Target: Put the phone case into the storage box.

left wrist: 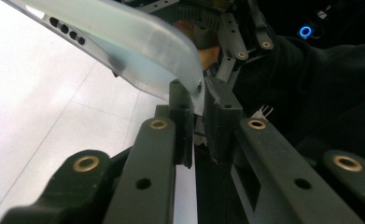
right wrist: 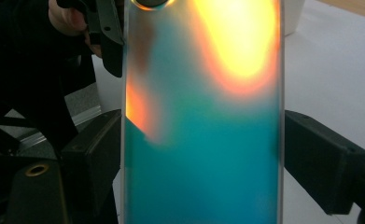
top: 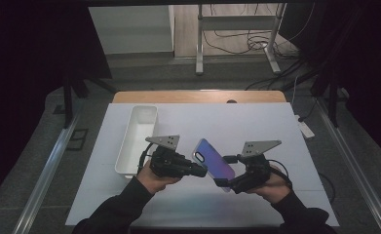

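A long white tray (top: 129,146) lies on the white table (top: 276,126), left side.

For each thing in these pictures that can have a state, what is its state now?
Iridescent blue-purple phone case: lifted off the table, tilted, held at both sides.
Left gripper: shut on a corner edge of the case.
Right gripper: jaws against the two long sides of the case's lower end.
White rectangular plastic bin: open, upright, nothing seen inside.

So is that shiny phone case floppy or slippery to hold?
The phone case looks thin, so probably light and somewhat bendy. Its glossy face may be slippery. The left tool pinches its corner; the right tool grips its sides.
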A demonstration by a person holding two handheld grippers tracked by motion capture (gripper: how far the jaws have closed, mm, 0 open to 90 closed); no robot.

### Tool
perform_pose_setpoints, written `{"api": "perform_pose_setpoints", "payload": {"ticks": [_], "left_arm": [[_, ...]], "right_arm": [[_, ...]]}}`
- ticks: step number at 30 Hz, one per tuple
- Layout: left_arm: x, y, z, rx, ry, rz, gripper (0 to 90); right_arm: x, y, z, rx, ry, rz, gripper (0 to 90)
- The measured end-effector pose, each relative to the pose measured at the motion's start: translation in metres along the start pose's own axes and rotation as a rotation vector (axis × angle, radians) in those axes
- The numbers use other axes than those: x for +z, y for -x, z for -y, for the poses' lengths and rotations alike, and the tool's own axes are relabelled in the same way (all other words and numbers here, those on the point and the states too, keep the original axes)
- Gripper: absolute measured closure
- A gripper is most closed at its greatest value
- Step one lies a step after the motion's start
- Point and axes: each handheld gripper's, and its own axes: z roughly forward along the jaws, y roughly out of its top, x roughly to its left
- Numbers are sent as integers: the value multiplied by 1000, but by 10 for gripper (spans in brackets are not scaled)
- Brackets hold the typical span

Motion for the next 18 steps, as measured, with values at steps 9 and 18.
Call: {"api": "perform_pose_setpoints", "payload": {"ticks": [9,18], "left_arm": [[3,1,0,41,-18,58,874],[7,7,-3,76,-44,-1,886]], "right_arm": [[4,5,3,25,-30,-83,160],[17,1,7,-6,-131,-66,161]]}}
